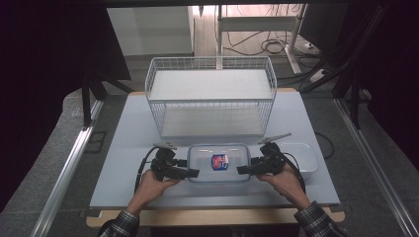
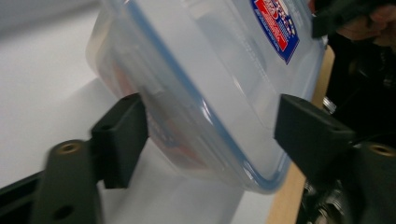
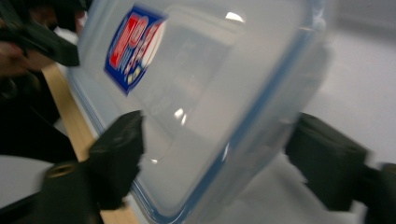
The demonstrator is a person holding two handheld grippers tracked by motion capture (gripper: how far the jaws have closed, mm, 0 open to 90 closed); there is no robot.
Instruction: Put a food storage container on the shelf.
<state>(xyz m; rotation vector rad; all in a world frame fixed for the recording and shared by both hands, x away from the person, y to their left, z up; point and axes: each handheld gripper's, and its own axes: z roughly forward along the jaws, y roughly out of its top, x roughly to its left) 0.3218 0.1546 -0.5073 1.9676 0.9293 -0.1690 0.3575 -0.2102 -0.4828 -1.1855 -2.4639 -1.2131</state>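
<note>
Biggest thing on the pale bench is the white wire basket, a two-level rack sitting at the far middle with nothing visible in it. Right in front of it sits the clear lidded food container with a blue seal and a red-and-blue sticker on the lid, and just to its right there's a second, plain white container.

The person has a hand-held gripper at each short end of the lidded box. The left hand-held gripper has its jaws spread wide around the box's end, one jaw up against the side wall, the other apart from the lid edge. The right hand-held gripper is the same story: wide open, straddling the opposite end, no squeeze yet.

So this looks like the lining-up step of a two-handed grab. Next move probably calls for both sets of jaws closing evenly on the ends before any lift, else the smooth plastic could slip or tip.
</note>
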